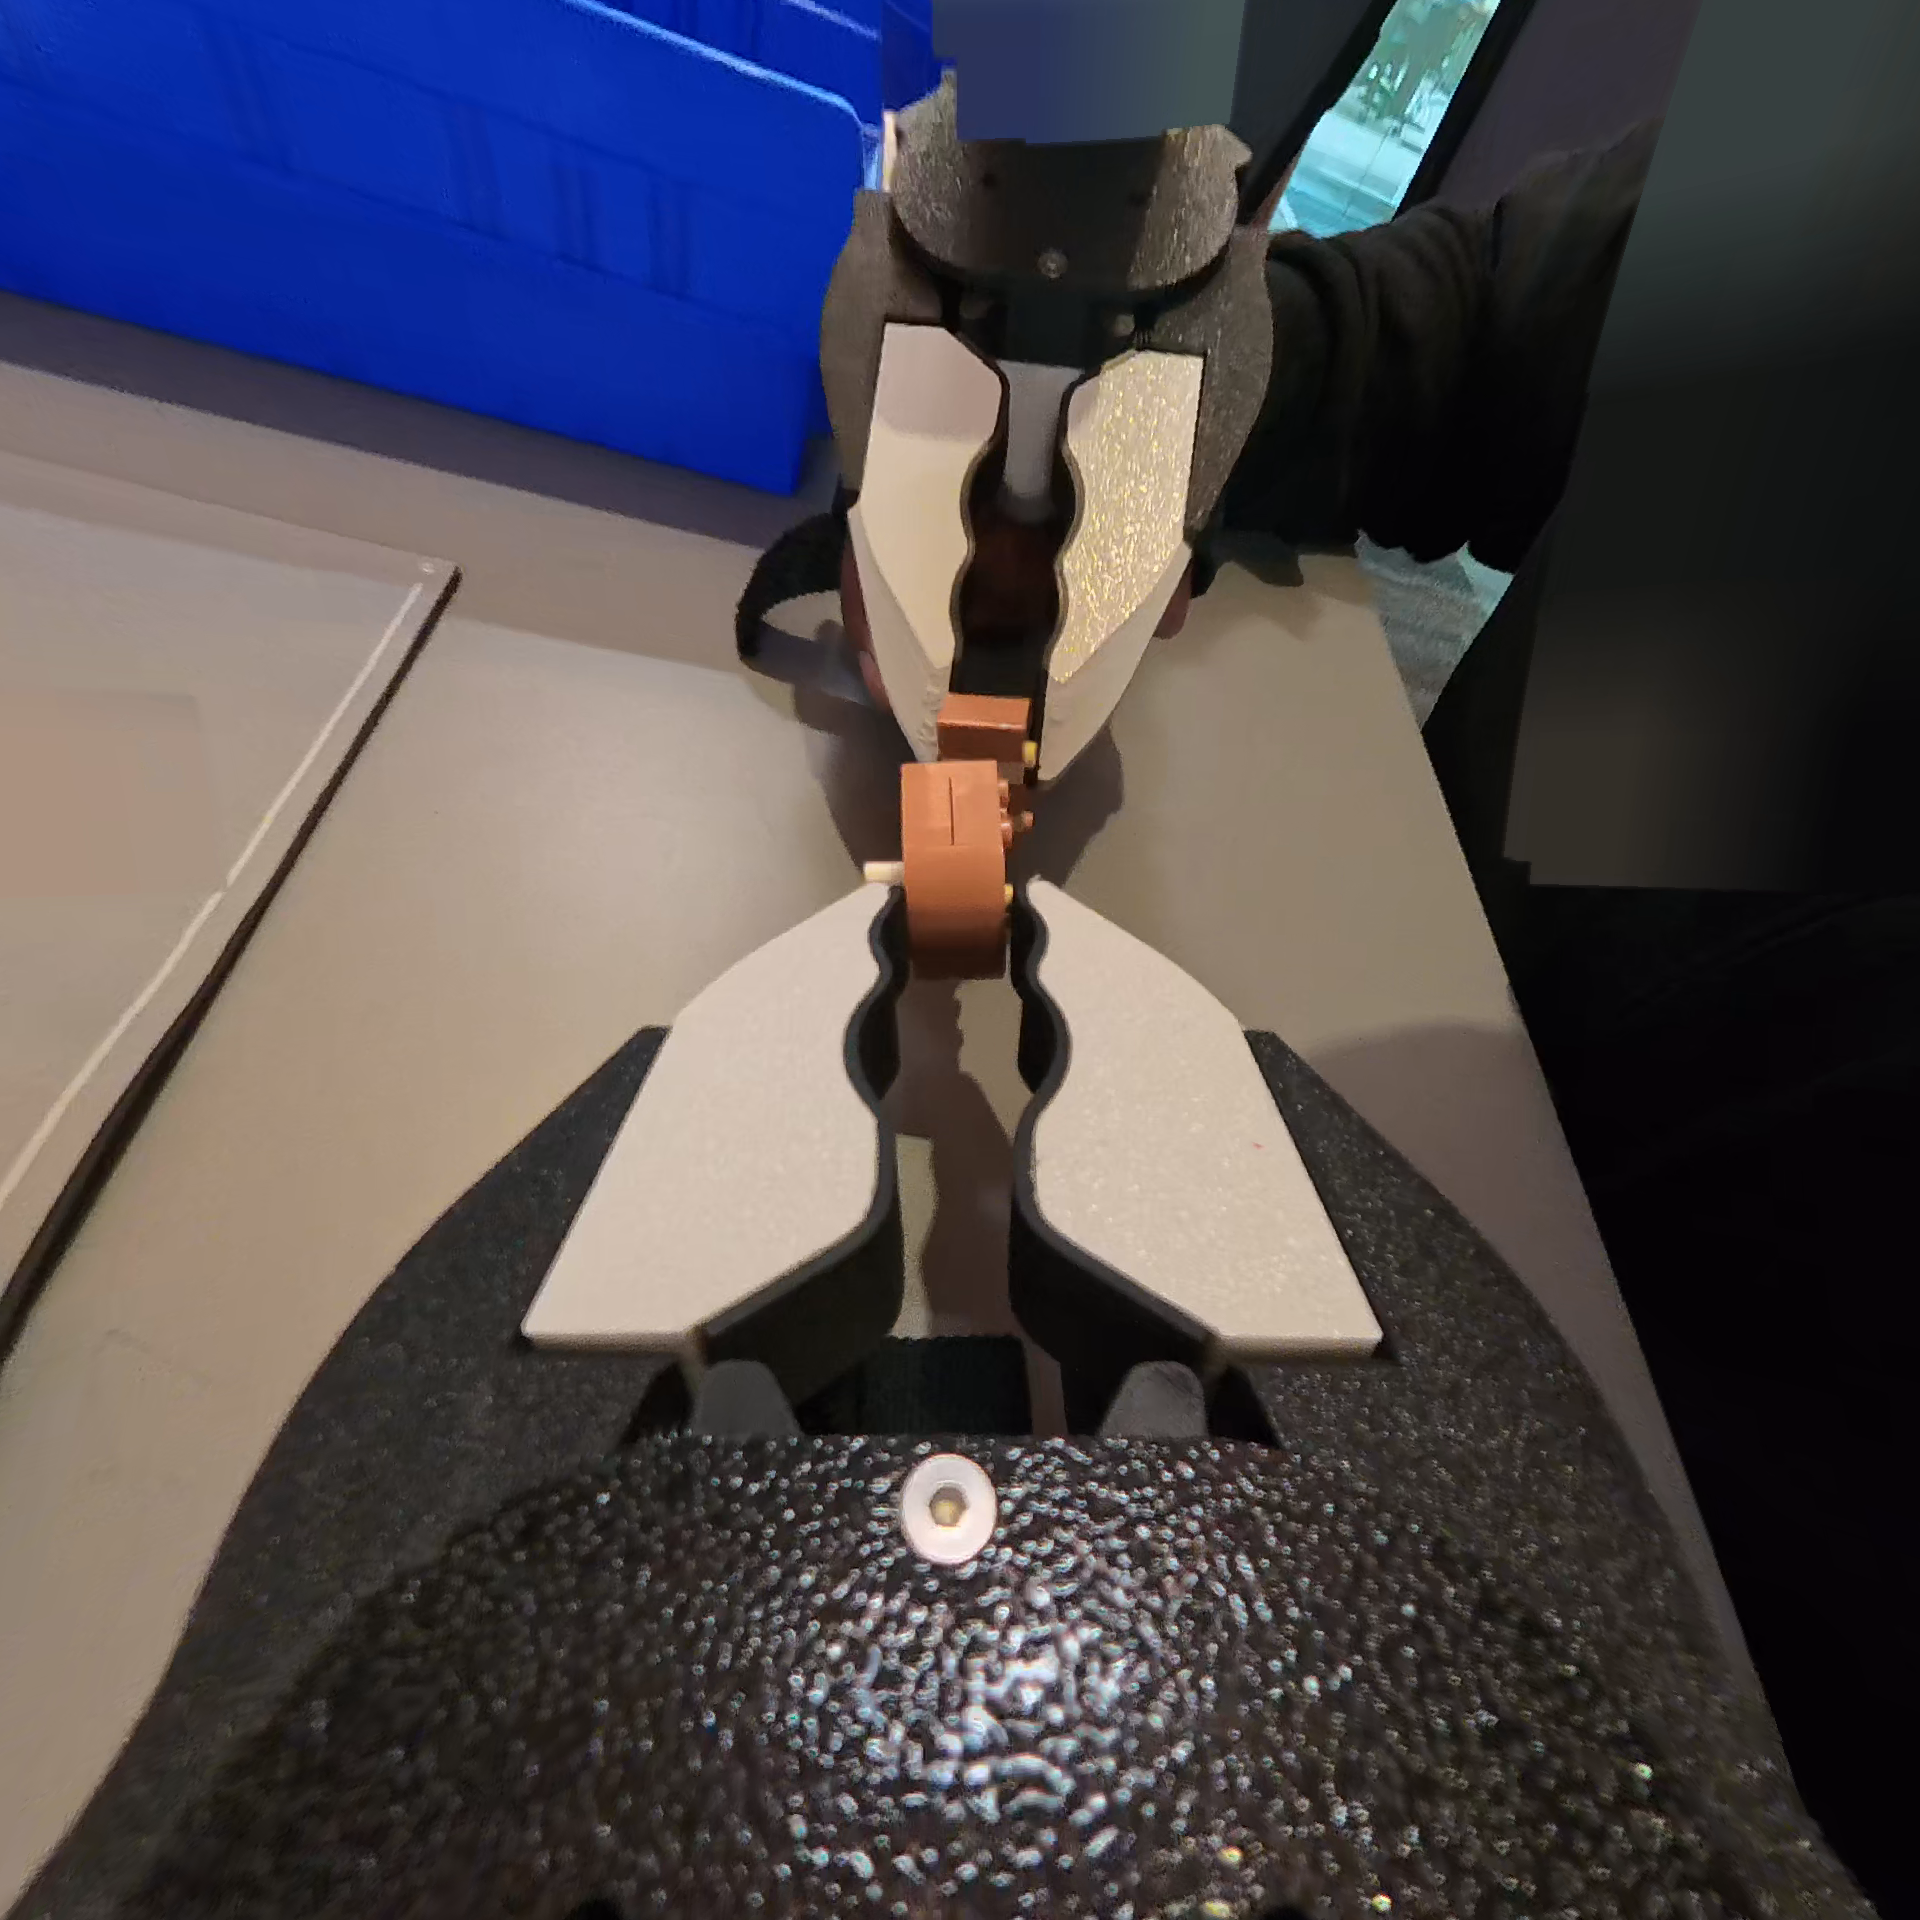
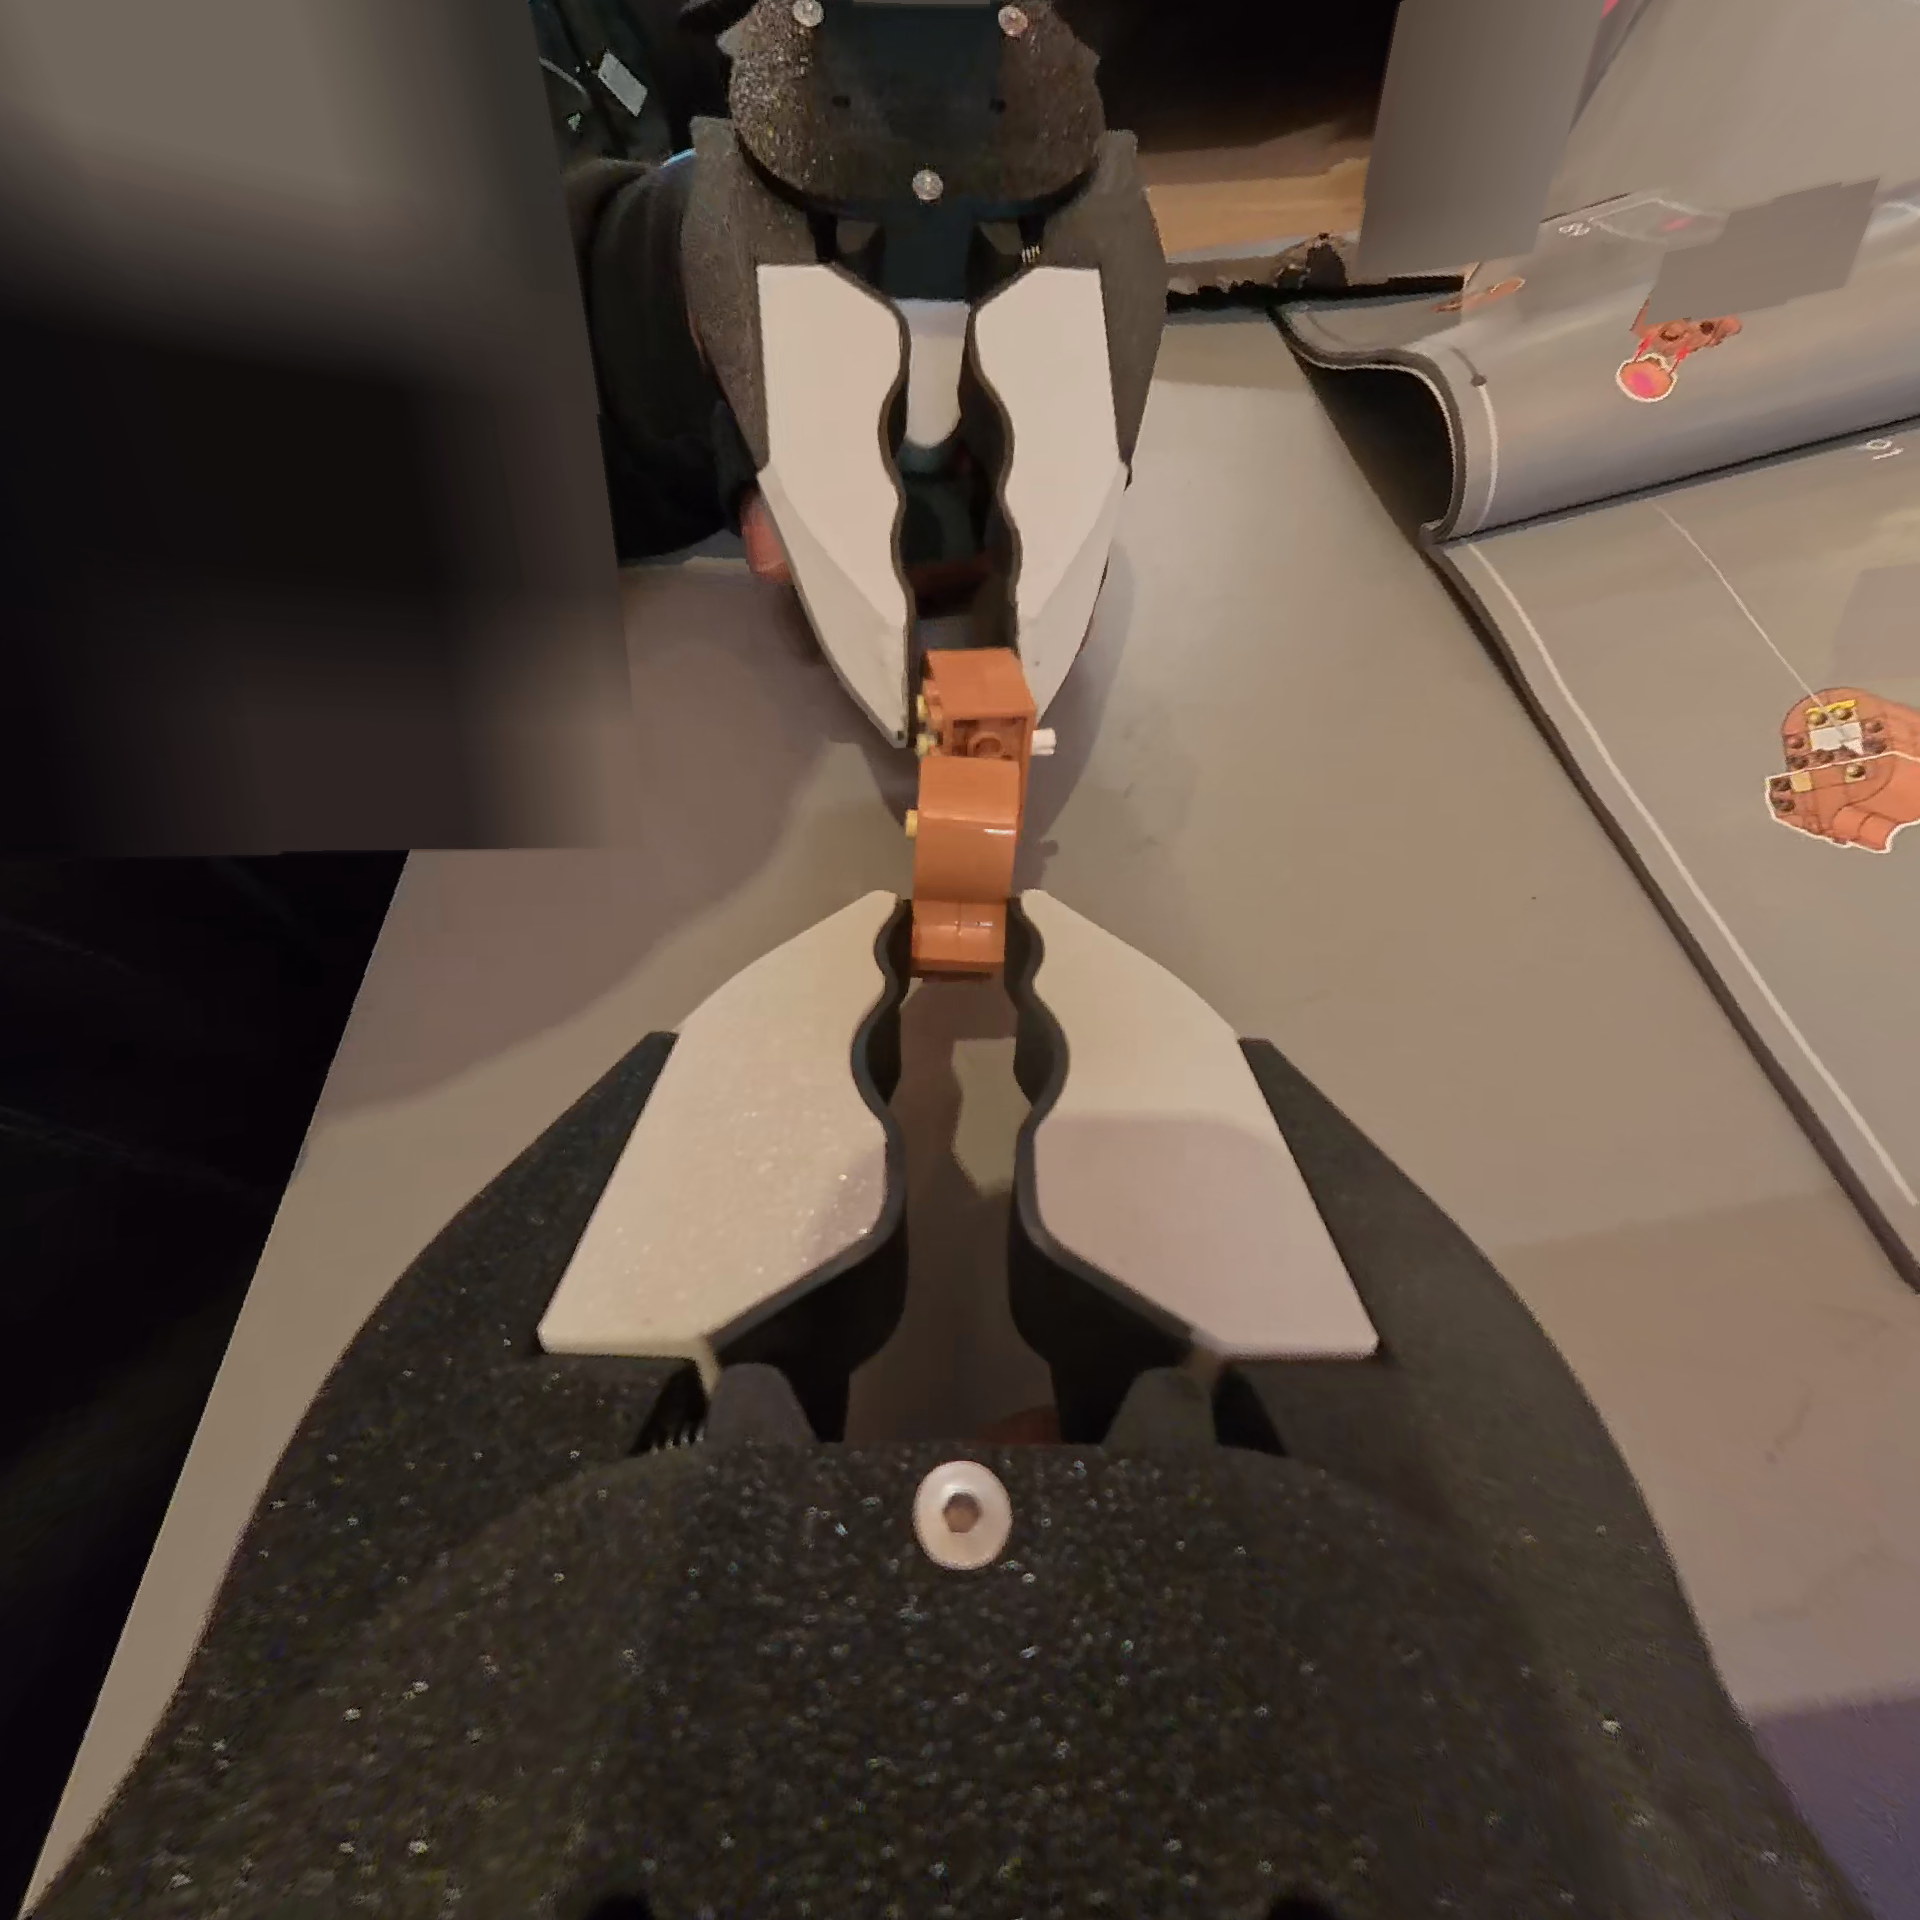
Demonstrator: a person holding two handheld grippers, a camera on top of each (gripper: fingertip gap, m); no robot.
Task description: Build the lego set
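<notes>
Two claws meet nose to nose above the grey table (image 1: 520,935), each clamped on one end of a small brown brick assembly. The left claw (image 1: 954,914) has both pads pressed on a rounded brown brick piece (image 1: 951,873), which has a pale peg sticking out on one side and small studs on the other. The right claw (image 2: 954,935) grips the other brown brick piece (image 2: 961,873), curved and glossy, with its pads tight against the sides. In each wrist view the opposite claw shows farther off, closed on its own piece, and the two pieces touch or nearly touch in mid-air between the fingertips; whether they are joined cannot be told. A dark sleeve (image 1: 1403,395) shows behind the far claw in the left wrist view. Blue bins (image 1: 416,208) stand at the table's far edge, and a grey mat (image 1: 156,779) lies beside them. An open instruction booklet (image 2: 1662,675) with printed brick drawings lies near the right claw.
</notes>
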